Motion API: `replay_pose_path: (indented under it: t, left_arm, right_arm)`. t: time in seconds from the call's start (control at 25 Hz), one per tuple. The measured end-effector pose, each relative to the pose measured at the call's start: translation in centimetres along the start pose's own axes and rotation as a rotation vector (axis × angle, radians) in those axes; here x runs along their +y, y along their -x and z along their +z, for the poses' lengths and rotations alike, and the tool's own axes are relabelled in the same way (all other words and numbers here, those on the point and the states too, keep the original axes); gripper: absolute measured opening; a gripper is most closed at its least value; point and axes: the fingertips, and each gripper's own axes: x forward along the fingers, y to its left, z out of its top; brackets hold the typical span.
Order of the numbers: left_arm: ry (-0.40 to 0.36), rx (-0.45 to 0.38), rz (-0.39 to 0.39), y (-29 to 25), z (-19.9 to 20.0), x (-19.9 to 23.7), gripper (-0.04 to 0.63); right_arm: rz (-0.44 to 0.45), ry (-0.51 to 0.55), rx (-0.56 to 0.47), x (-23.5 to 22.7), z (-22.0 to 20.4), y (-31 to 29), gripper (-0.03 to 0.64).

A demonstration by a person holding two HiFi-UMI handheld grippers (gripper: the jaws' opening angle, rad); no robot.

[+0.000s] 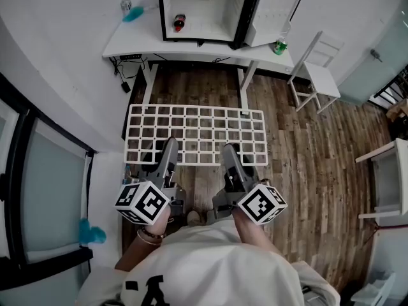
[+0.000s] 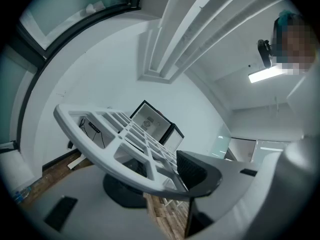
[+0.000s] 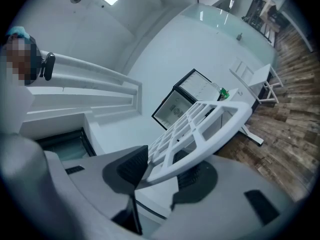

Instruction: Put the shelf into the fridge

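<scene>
1. Head view: the white plastic lattice shelf point(image 1: 197, 134) hangs flat at frame centre over the wood floor point(image 1: 306, 171). It is well short of the black-framed mini fridge point(image 1: 210, 11), which stands door-open on the white desk point(image 1: 127, 40) at top centre. The left gripper point(image 1: 167, 149) and right gripper point(image 1: 231, 153) each clamp its near long rail, well apart.
2. Left gripper view: jaws pinch the rail at lower centre, one dark pad above and one below. The lattice runs up-left, with the fridge mid-frame behind it.
3. Right gripper view: jaws likewise closed on the rail, lower centre. The shelf extends up-right toward the fridge.
4. Judgement: the shelf looks light, stiff and smooth, so hard plastic may slide in the pads. Held by one edge, the far side will tend to droop. Take hold on the thick outer rail, not the thin crossbars, with both grips level.
</scene>
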Motion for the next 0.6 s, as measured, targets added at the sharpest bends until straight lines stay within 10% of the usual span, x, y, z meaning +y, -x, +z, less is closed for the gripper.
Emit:
replay_pose_path:
  t: [0.6]
  left_arm:
    - [0.010,0.033,0.007,-3.9,-0.9,1.2,0.172]
  right_arm:
    - [-0.013,-0.009,0.015,-2.7,0.7,-2.9,0.158]
